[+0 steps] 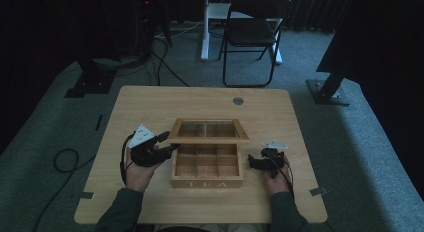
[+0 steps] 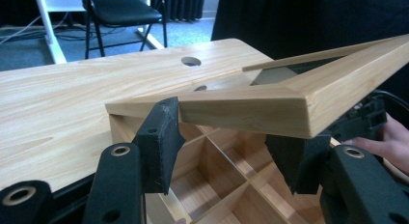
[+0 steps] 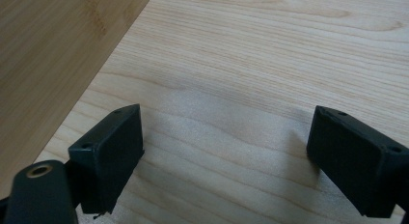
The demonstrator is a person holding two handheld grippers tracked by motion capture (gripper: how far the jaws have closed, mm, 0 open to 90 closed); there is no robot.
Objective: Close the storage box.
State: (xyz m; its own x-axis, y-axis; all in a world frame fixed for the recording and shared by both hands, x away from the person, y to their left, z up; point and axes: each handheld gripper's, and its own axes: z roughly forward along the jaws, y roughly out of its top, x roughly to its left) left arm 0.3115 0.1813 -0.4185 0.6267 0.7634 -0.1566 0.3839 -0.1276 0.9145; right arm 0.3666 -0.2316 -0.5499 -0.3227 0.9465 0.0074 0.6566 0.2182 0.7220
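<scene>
Nearest us, the left tool straddles the raised lid at its left corner, jaws spread, one touching its edge. The wooden tea box, long axis across the pale woodgrain desk, shows square compartments; the glass-paned lid tilts rearward. The right tool gapes, holding nothing.

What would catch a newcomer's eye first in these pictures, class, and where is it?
The wooden tea box at the middle of the table, its glass lid raised, showing empty compartments. The left gripper is at the lid's left corner, one jaw against its edge. The right gripper rests open on the table right of the box.
</scene>
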